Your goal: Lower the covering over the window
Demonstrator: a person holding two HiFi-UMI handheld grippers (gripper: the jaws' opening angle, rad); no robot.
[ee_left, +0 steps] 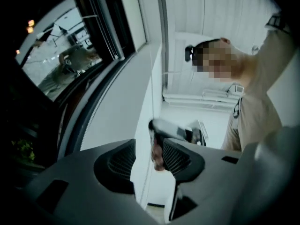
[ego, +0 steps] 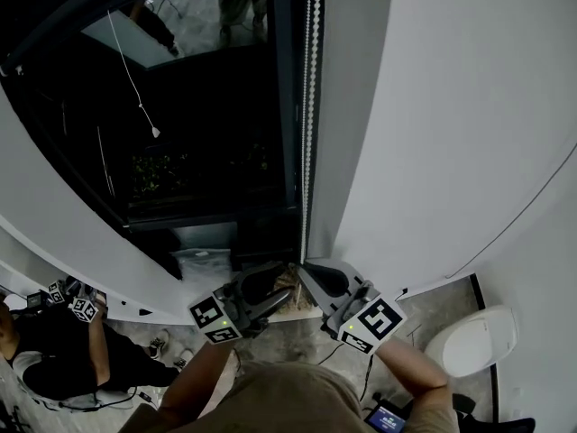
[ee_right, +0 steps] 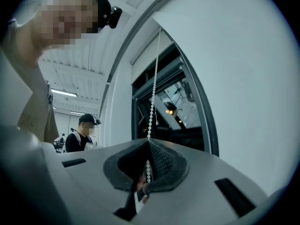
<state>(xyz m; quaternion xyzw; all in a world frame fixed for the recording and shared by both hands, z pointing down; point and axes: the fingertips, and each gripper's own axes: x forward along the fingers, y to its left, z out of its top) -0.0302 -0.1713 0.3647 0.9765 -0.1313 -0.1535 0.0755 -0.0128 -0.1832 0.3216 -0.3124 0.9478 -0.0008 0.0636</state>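
Observation:
A white bead chain [ego: 311, 106] hangs down the right side of the dark window [ego: 180, 152], next to the white wall. My right gripper [ego: 306, 265] is at the chain's lower end. In the right gripper view its jaws are shut on the bead chain [ee_right: 153, 97], which runs straight up from the right gripper [ee_right: 148, 167]. My left gripper [ego: 278, 278] is just left of it and slightly lower. It is open: in the left gripper view the left gripper [ee_left: 150, 159] has a clear gap between its pads, and no chain shows there. I cannot make out the covering itself.
A thin cord with a small weight [ego: 155, 132] hangs in front of the window. A person in black [ego: 54, 354] is at the lower left, also seen in the right gripper view as the person in black [ee_right: 83, 134]. A white rounded object [ego: 473, 341] lies on the floor at right.

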